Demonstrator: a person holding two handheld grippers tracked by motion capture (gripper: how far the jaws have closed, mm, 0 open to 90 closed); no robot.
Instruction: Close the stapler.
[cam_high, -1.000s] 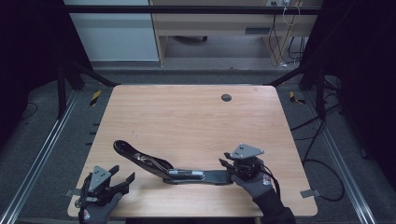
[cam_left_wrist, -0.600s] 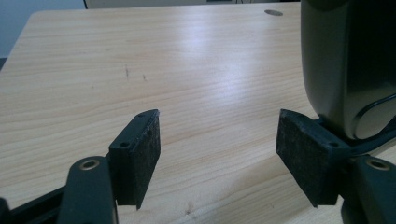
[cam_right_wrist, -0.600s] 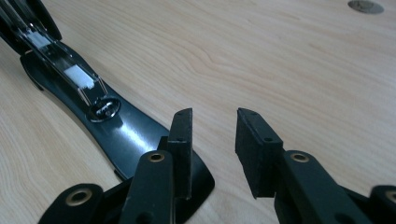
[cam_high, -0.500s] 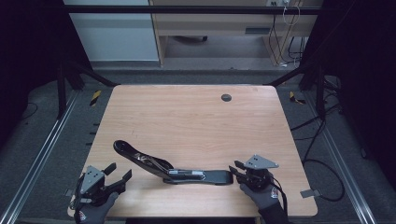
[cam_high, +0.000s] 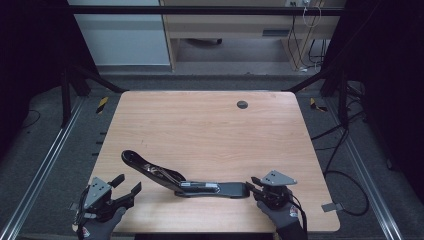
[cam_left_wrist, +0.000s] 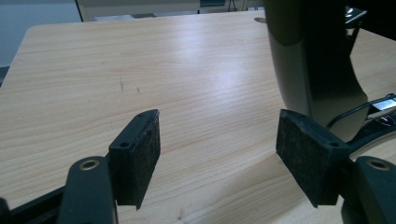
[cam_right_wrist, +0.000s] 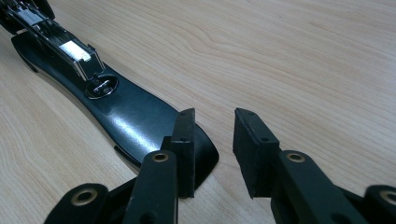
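**Two hand-held grippers at the near edge of a wooden bench, with an opened black stapler between them**

High view. The bench (cam_high: 210, 130) is a pale wooden top with a small dark round insert (cam_high: 242, 104) near its far edge. A long black stapler (cam_high: 185, 179), hinged open, lies along the near part of the bench: its base runs parallel to the near edge and its other arm slants away toward the left. The left gripper (cam_high: 129, 186), held in a gloved hand (cam_high: 97, 227) cut off by the bottom of the frame, sits at the near left corner, apart from the stapler, jaws spread wide. The right gripper (cam_high: 253, 184) sits toward the near right corner, its jaw tips at the right end of the stapler; contact is too small to judge here. The right hand (cam_high: 282, 215) is likewise cropped.

Left gripper view. The pads (cam_left_wrist: 142, 154) stand wide apart over bare wood, gripping nothing. A dark, blurred part of the stapler (cam_left_wrist: 313, 60) rises at the right, its top cut off.

Right gripper view. The jaws are moderately open and empty. The left-hand pad (cam_right_wrist: 186, 149) overlaps the rounded end of the stapler base (cam_right_wrist: 135, 116); whether it touches cannot be told. The stapler's metal channel (cam_right_wrist: 70, 49) runs off at the upper left corner.
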